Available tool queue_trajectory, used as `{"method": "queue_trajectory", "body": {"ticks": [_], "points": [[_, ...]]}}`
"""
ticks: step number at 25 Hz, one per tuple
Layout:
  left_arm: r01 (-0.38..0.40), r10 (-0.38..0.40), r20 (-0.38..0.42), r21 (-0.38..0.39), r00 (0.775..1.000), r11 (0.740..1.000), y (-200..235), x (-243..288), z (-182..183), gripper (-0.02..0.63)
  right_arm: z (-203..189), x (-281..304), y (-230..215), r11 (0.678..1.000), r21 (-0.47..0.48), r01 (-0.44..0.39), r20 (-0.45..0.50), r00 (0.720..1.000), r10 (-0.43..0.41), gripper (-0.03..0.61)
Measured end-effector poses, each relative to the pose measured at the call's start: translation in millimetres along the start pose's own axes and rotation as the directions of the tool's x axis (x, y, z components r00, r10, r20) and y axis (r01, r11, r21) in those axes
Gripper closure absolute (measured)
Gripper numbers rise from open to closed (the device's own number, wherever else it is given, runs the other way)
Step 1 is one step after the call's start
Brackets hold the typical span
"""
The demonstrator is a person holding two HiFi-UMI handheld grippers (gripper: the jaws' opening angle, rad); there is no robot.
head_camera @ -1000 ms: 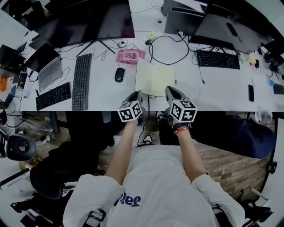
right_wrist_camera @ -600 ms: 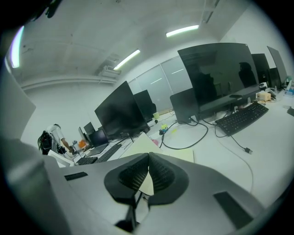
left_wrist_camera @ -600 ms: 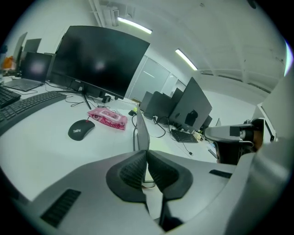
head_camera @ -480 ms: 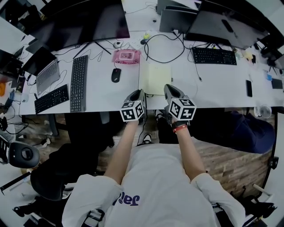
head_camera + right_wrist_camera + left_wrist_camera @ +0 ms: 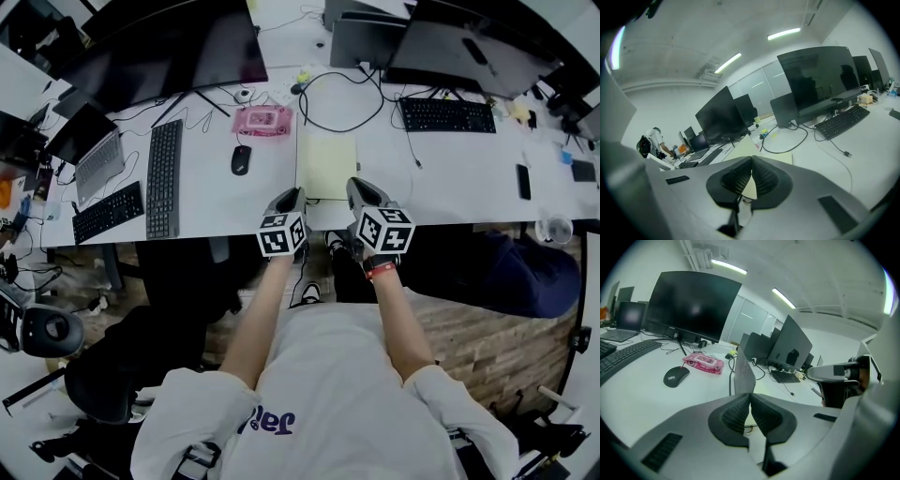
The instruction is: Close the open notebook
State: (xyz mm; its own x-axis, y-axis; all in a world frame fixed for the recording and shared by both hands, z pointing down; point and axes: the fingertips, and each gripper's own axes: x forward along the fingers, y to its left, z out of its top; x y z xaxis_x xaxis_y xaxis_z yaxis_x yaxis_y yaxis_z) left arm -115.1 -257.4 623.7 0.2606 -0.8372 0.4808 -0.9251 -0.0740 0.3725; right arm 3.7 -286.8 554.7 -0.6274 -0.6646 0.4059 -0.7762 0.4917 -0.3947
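A: Since the notebook (image 5: 326,167) lies at the near edge of the white desk (image 5: 450,178), where are the grippers relative to it?

B: One is on each side of it. The left gripper (image 5: 292,195) is at its near left corner and the right gripper (image 5: 360,187) is at its near right corner.

A: And the jaws?

B: The left pads are pressed together on the bottom edge of the notebook's left leaf (image 5: 743,373). The right jaws are together too. Cream paper shows in the slit behind their pads, but I cannot tell whether they pinch it.

A: What does the head view miss?

B: From above, the notebook looks like one flat yellow sheet. The left gripper view shows the left leaf standing upright and grey, with a mouse (image 5: 676,376) and a pink pack (image 5: 704,363) to its left.
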Motion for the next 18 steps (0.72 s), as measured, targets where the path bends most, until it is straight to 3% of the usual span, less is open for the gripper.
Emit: {"method": "queue_trajectory", "body": {"ticks": [18], "points": [[0.022,-0.020,-0.017,0.096,1.000,0.995,-36.3,14.6,-6.3,0.572,1.4,-23.4,-32.6,0.997,0.047,0.054,0.031,0.998,-0.055,0.565]]}}
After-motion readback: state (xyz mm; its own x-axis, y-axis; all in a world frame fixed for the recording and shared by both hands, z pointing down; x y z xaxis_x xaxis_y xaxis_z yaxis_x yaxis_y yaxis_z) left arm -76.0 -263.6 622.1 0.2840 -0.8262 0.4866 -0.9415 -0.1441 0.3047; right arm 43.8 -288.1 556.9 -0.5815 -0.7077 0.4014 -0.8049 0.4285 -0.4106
